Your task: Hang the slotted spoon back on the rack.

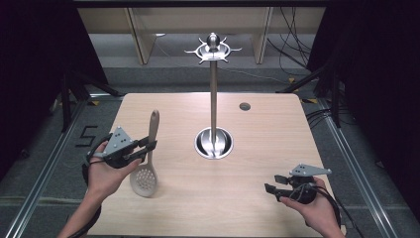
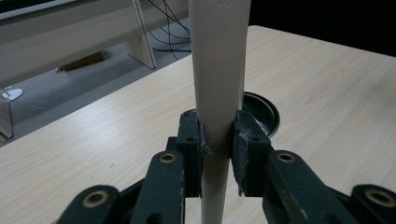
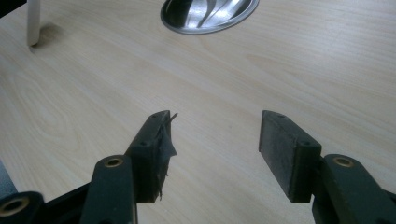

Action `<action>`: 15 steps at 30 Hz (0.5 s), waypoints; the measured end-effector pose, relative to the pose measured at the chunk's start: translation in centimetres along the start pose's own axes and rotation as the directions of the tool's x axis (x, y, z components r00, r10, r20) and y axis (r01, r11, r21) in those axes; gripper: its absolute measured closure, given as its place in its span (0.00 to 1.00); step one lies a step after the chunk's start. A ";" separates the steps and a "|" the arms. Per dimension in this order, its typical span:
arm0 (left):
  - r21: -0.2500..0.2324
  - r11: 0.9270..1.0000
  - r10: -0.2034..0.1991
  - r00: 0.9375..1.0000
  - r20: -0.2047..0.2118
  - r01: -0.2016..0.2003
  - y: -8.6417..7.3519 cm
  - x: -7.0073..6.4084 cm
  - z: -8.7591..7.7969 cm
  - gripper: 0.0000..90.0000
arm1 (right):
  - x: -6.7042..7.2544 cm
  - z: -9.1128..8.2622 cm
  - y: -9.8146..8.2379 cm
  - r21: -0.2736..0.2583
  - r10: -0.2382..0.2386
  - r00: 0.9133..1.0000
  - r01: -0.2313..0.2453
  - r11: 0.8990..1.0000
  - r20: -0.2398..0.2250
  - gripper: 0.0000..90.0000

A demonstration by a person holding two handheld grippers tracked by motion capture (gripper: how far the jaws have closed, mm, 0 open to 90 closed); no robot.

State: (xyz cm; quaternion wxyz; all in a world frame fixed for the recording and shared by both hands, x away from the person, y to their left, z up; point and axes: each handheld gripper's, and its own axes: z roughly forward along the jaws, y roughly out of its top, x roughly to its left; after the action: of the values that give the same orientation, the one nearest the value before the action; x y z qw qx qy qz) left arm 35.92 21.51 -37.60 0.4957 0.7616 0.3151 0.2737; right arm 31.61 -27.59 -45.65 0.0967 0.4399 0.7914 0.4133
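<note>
Left gripper: clamped on beige plastic slotted spoon, mid-handle.
Right gripper: jaws wide, holding nothing.
Handling: probably light, stiff, smooth; head-heavy, so a grip nearer the head should swing less.

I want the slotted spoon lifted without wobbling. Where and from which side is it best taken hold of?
Judging by its pose, grip the slotted spoon across the narrow handle, coming from its left, as the left claw does now, shut flat on it. The wide perforated bowl offers no good hold.
</note>
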 end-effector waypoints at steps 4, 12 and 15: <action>-0.016 1.000 -0.012 1.000 -0.010 0.012 0.5 -0.3 0.1 0.82 | 0.0 0.0 0.0 -0.006 0.003 1.000 -0.003 1.000 -0.003 0.50; -0.015 1.000 -0.013 1.000 -0.023 0.013 1.7 -1.0 0.6 0.82 | 0.0 0.0 0.0 -0.003 0.000 1.000 0.000 1.000 0.000 0.50; -0.031 0.999 -0.022 0.999 -0.026 0.022 2.1 -1.3 0.9 0.82 | 0.0 0.0 0.0 -0.002 0.000 1.000 0.000 1.000 0.000 0.50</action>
State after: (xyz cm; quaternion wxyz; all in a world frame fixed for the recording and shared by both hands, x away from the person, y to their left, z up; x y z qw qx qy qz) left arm 36.22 19.37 -36.15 0.5059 0.7468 0.3258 0.2832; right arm 31.61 -27.60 -45.63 0.0971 0.4396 0.7910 0.4144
